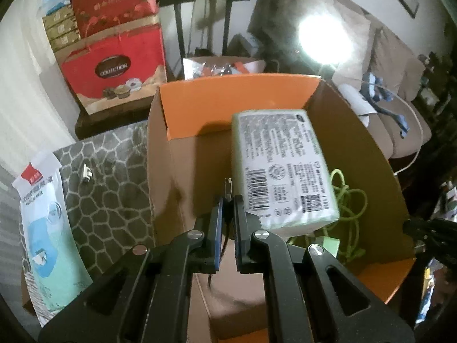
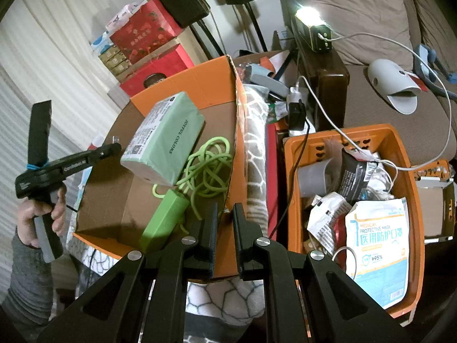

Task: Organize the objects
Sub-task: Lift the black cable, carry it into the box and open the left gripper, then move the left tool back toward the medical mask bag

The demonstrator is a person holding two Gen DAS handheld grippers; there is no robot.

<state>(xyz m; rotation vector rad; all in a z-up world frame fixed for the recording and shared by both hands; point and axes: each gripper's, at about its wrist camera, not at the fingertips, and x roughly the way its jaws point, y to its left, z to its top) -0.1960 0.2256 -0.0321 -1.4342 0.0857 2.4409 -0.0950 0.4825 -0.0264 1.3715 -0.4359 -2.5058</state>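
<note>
- My left gripper [image 1: 227, 200] is clenched on the thin plastic seam at one end of the tissue pack [image 1: 281, 165], so the pack hangs off to one side of the fingers rather than sitting between them
- In the right wrist view the pack [image 2: 164, 140] hangs tilted, over the open cardboard box [image 2: 200, 77], above the green cord [image 2: 207, 168] and the green case [image 2: 165, 217] lying on the box floor
- I judge the pack light and soft: film wrap over stacked tissue, so it will squash rather than break, and it can swing on that seam
- The film looks slick and the seam is a narrow hold; a firmer place to take it would be across the short sides of the body, where the stack gives the pads something to press
- My right gripper [image 2: 225, 220] is pinched closed on nothing, poised over the near rim of the box
- Just beside the box, to the right, the orange basket [image 2: 297, 188] holds a mask packet [image 2: 377, 245] and other loose wrappers
- My hand [image 2: 37, 214] grips the left tool's handle at the edge of that view
</note>
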